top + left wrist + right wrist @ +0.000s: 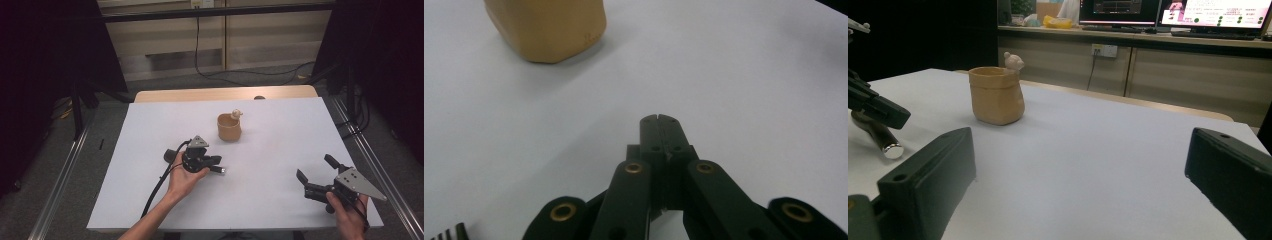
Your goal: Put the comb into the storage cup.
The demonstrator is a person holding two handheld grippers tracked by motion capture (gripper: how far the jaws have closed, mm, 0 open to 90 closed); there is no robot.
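Tabletop (150, 200): a white sheet across the middle of the high view, with a strip of bare wood along its far edge

Cup (229, 127): a tan, sack-shaped ceramic cup standing upright just above the centre of the high view; a small pale animal figure (236, 114) sits on its far right rim

Cup in the gripper views: it stands at the upper left in the left gripper view (549, 27) and left of centre in the right gripper view (996, 95), where the figure (1013, 61) peeks over the rim

Left gripper (216, 161): lower left of centre in the high view, held in the person's left hand (184, 180), jaws pointing towards the right of the frame, below the cup and apart from it

Left gripper state: jaws pressed together with nothing between them, tips meeting in the middle of the left gripper view (658, 119)

Metal piece (220, 170): a short silvery cylinder just under the left gripper's tip; in the right gripper view (892, 150) it shows at the left edge; whether it touches the tabletop I cannot tell

Right gripper (315, 169): lower right of the high view, held in the right hand (350, 215), grey three-cornered plate on top

Right gripper state: spread wide, one jaw at the lower left and one at the lower right of the right gripper view, bare tabletop between them

Cable (155, 190): black, trailing from the left gripper towards the bottom edge
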